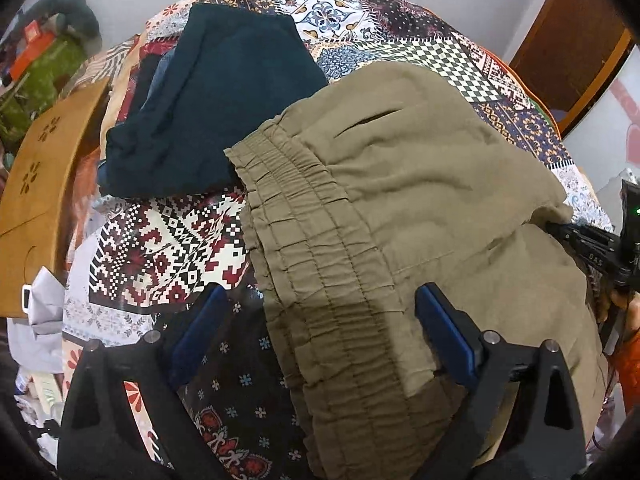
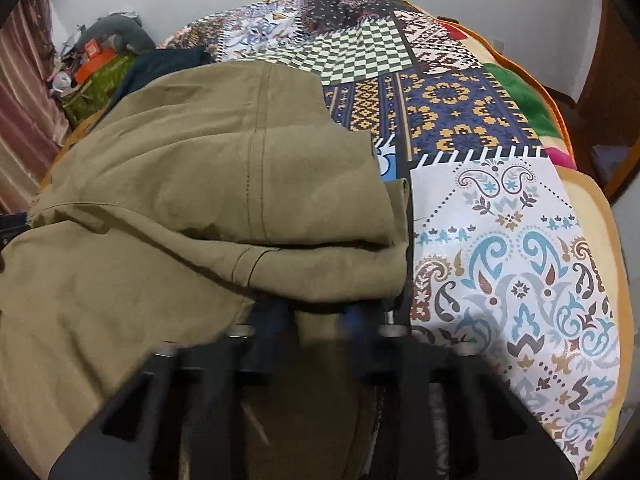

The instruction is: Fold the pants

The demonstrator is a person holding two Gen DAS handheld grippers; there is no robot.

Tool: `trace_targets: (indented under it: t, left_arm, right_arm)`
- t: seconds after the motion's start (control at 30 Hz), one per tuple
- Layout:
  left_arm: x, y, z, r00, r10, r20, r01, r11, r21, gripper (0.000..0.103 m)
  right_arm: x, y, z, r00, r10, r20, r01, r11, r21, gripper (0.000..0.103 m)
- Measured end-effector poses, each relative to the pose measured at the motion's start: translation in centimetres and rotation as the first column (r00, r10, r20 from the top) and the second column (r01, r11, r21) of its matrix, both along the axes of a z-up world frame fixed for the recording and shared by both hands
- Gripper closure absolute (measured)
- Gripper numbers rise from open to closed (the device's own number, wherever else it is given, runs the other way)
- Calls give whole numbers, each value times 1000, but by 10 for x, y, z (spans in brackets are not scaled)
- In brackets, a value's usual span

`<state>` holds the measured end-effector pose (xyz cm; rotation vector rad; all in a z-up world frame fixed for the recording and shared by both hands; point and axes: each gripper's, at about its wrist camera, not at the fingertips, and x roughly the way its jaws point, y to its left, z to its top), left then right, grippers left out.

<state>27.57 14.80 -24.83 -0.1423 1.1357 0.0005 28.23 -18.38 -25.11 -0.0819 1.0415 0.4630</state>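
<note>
Khaki pants with a gathered elastic waistband lie folded on the patchwork bedspread. My left gripper is open and empty, its blue pads straddling the waistband edge just above the cloth. In the right wrist view the pants fill the left half, folded over in layers. My right gripper is blurred and closed in on a fold of the khaki cloth between its fingers. The right gripper also shows at the right edge of the left wrist view.
A folded dark teal garment lies on the bed beyond the pants, partly under the waistband. A wooden board stands at the bed's left side. Clutter and a green box sit by the wall. A bare patch of bedspread lies right of the pants.
</note>
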Motion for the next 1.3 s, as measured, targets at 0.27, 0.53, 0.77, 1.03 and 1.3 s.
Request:
trace_targets:
  t: [0.27,0.53,0.77,1.03,1.3]
  left_arm:
    - [-7,9,4,999,22,34,-24,997,71,6]
    - [-16,13,2,996,62,67,-71,988,137,6]
    - [-16,16,4,998,38,55,-44,993,108,6]
    - [-18,15,25,997,16,70,-25,991,131,6]
    - [-1,24,42,996,22,89,-31,995,99,6]
  right_arm:
    - [-17,-1,17,999,24,48,-23,1000,-20,99]
    - [-27,9,14,998,29,59,-26,998,-55,99]
    - [-18,12,15,999,10,33,-7,998,-68,97]
    - [-32,-2,42,998,14,58,-14,1000,7,91]
    - [-26,-2,66,988,34,149,-43,998,54,60]
